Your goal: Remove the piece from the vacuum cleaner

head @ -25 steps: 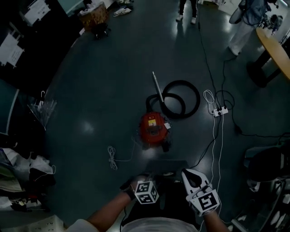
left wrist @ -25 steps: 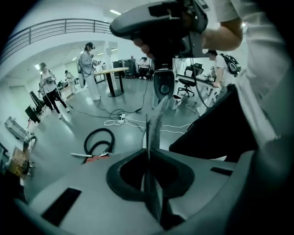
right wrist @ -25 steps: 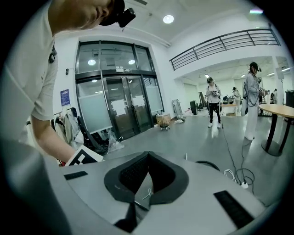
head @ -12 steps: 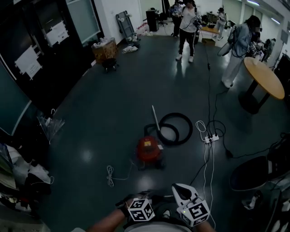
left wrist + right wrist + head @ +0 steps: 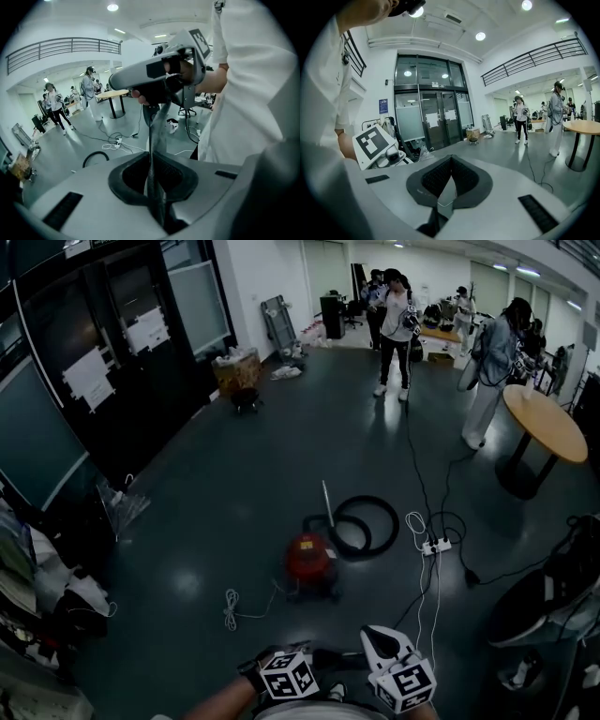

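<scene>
On the dark floor [image 5: 234, 493] ahead of you, the round red vacuum cleaner [image 5: 309, 559] stood with its black coiled hose [image 5: 366, 521] and thin metal wand [image 5: 326, 495] just behind it, well apart from both tools. Your left tool [image 5: 153, 136] was pressed together on nothing. Your right tool [image 5: 451, 161] was likewise closed and empty. Both hung close to your body, and a white power strip [image 5: 433, 546] lay right of the hose.

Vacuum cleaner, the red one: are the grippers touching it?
Apart. The head view shows bare floor between the vacuum cleaner and both the left gripper and the right gripper.
</scene>
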Demonstrator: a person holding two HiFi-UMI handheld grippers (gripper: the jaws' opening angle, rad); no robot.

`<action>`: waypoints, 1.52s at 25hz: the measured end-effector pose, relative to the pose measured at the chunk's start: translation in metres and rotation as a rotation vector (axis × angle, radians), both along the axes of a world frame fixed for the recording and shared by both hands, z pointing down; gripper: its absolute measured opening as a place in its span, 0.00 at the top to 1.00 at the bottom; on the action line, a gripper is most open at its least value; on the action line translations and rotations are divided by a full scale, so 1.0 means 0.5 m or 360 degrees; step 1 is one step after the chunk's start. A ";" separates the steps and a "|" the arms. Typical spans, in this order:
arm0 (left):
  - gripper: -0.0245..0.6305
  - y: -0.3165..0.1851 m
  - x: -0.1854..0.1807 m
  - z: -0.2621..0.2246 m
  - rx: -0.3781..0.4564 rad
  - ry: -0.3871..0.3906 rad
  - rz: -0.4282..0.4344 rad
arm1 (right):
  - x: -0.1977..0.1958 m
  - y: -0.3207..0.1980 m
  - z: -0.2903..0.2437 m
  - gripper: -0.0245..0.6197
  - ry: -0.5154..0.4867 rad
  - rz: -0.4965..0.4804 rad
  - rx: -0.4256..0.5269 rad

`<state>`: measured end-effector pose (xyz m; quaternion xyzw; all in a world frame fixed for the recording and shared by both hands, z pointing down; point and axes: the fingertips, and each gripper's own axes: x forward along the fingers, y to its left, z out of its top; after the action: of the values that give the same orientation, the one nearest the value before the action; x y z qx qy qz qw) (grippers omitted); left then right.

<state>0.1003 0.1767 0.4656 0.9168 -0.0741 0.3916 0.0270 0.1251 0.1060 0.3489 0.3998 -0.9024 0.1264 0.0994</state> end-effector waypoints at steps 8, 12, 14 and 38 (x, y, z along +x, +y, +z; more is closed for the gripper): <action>0.92 0.062 0.009 -0.031 -0.0003 0.0016 -0.0026 | -0.004 0.054 -0.017 0.94 0.0011 -0.0011 0.0026; 0.92 0.085 -0.001 -0.041 0.0004 0.0013 -0.0008 | -0.014 0.074 -0.022 0.94 0.0016 -0.0018 0.0039; 0.92 0.093 -0.012 -0.046 -0.0005 0.0015 -0.0003 | -0.024 0.080 -0.025 0.94 0.0015 -0.0020 0.0043; 0.92 0.114 -0.026 -0.067 -0.0020 0.0057 0.0032 | -0.053 0.104 -0.035 0.94 0.0071 -0.0029 0.0090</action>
<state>0.0872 0.2337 0.4318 0.9241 -0.0618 0.3759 0.0302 0.0988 0.1579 0.3316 0.3969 -0.9067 0.0910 0.1094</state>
